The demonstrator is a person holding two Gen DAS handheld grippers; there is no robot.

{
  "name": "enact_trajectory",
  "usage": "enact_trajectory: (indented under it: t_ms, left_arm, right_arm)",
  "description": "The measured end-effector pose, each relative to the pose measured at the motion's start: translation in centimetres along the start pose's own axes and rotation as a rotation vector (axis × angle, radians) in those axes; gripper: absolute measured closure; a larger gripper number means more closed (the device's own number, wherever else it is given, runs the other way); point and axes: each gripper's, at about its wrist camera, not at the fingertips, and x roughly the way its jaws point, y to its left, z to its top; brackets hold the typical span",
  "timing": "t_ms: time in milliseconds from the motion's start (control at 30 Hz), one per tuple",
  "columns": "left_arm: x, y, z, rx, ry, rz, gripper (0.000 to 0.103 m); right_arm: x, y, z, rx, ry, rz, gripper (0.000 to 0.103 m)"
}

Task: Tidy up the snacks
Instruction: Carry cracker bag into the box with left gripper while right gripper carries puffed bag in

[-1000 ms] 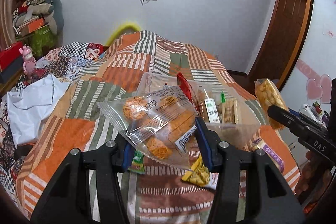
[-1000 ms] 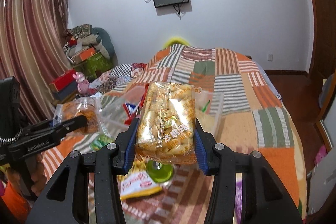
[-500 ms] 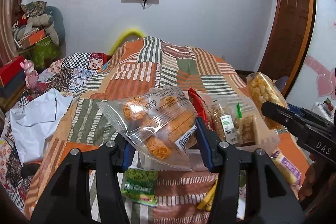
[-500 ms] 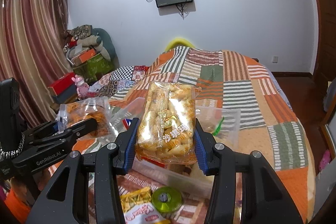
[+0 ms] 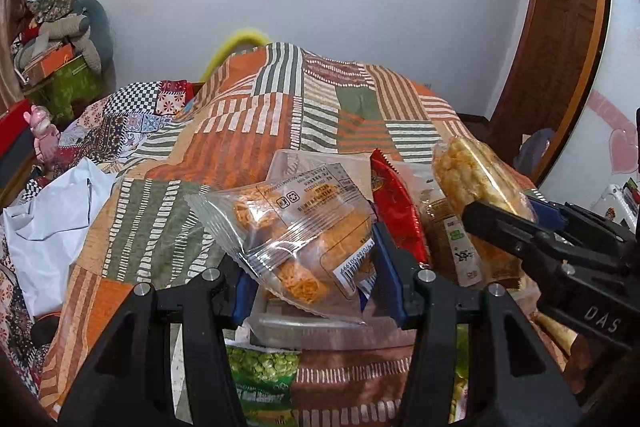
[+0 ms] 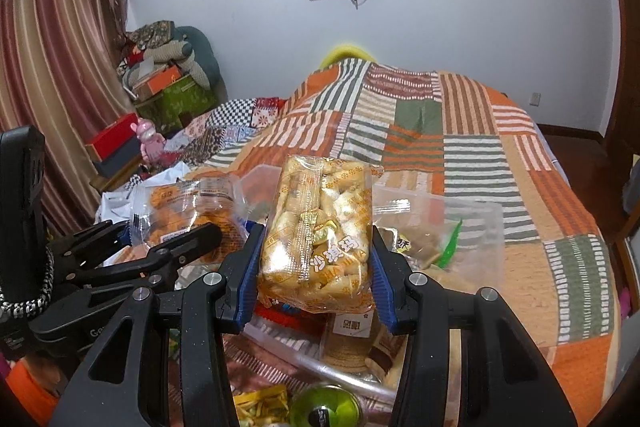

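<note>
Both grippers moved forward since earlier frames; clear tub now directly beneath held bags.

Left wrist view: left gripper point(image 5: 316, 271) clamps clear bag of orange crackers point(image 5: 298, 237), raised over tub point(image 5: 320, 323) on patchwork quilt point(image 5: 280, 123). Red packet point(image 5: 394, 207) stands in tub. Green pea packet point(image 5: 262, 371) lies just before tub.

Right wrist view: right gripper point(image 6: 314, 275) clamps upright bag of puffed sticks point(image 6: 320, 231) above tub point(image 6: 476, 227). Left gripper point(image 6: 176, 239) with crackers alongside, at left.
</note>
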Motion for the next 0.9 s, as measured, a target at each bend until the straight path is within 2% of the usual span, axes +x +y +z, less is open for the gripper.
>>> enact_trajectory:
  t_ms: [400,567,633,767,900]
  left_arm:
    - [1.3,-0.1,0.0,0.008,0.019,-0.001,0.05]
    - [1.1,-0.4,-0.4,0.017,0.036,0.01,0.046]
    - [0.9,-0.2,-0.6,0.007,0.042,0.001,0.042]
    - [0.0,0.1,-0.9,-0.009,0.04,-0.006,0.041]
    - [-1.2,0.3,-1.1,-0.016,0.038,-0.014,0.037]
  right_arm:
    - [1.4,-0.7,-0.6,0.025,0.067,-0.001,0.056]
    - [1.1,-0.6,-0.6,0.009,0.068,-0.02,0.055]
    - [0.9,-0.6,-0.5,0.011,0.065,-0.02,0.055]
    - [0.2,-0.8,-0.4,0.02,0.05,-0.027,0.041]
    - [-1.0,-1.2,-0.5,0.023,0.034,-0.035,0.04]
